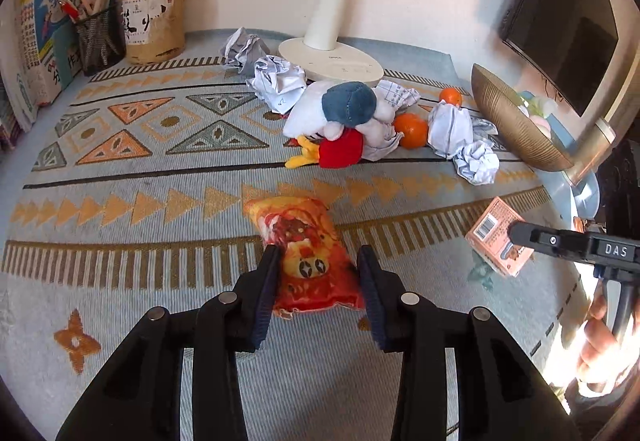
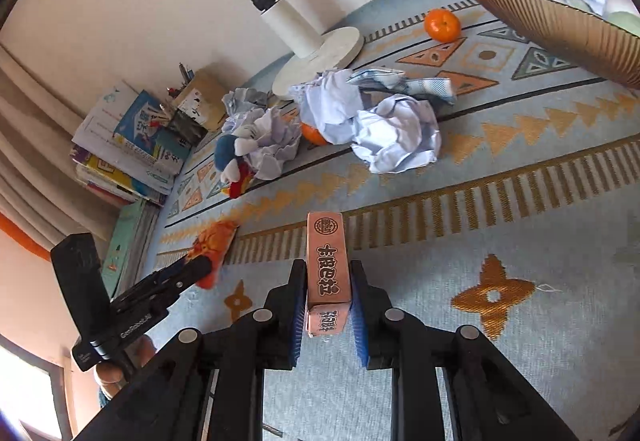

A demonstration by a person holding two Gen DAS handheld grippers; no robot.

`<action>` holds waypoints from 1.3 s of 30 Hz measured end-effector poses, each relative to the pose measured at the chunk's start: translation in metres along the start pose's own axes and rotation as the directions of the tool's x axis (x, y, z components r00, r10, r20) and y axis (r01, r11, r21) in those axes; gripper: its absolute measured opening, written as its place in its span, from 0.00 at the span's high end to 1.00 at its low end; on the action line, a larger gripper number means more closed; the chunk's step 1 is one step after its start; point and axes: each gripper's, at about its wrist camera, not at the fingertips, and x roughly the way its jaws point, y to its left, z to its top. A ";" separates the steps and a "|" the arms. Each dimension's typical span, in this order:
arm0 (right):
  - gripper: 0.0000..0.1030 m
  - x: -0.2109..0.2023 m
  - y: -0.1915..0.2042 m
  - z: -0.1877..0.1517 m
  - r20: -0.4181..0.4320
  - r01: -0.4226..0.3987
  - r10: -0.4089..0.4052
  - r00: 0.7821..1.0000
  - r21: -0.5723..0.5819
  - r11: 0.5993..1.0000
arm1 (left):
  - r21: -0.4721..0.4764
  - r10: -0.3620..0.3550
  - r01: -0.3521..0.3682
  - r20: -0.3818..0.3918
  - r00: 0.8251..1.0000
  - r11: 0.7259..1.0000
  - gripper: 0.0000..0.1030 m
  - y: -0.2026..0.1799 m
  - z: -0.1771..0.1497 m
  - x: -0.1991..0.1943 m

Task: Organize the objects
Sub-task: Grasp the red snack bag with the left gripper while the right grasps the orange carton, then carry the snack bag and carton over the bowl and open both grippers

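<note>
My left gripper is shut on a red-orange snack packet, its fingers pressing both sides; the packet's far end rests near the patterned cloth. My right gripper is shut on a pink carton and holds it above the cloth. The carton also shows in the left wrist view, and the packet shows in the right wrist view. A plush toy, two oranges and crumpled paper balls lie in a heap near the lamp.
A gold ribbed bowl with paper and pastel items stands at the right. A white lamp base, pen holders and stacked books line the back. A dark monitor is at the far right.
</note>
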 end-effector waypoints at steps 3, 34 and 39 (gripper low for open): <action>0.57 -0.004 -0.008 -0.002 0.010 0.047 -0.047 0.999 0.030 0.998 | -0.009 0.000 0.000 0.011 1.000 1.000 0.62 0.006 -0.008 -0.004; 0.61 -0.005 0.039 -0.026 0.160 0.350 -0.312 0.936 -0.356 0.867 | -0.010 0.122 -0.122 0.035 0.992 0.992 0.66 -0.017 -0.009 -0.001; 0.61 -0.078 0.033 0.005 0.321 0.380 -0.292 0.901 -0.258 0.888 | 0.082 0.050 -0.062 0.142 0.989 0.995 0.66 -0.062 0.016 -0.031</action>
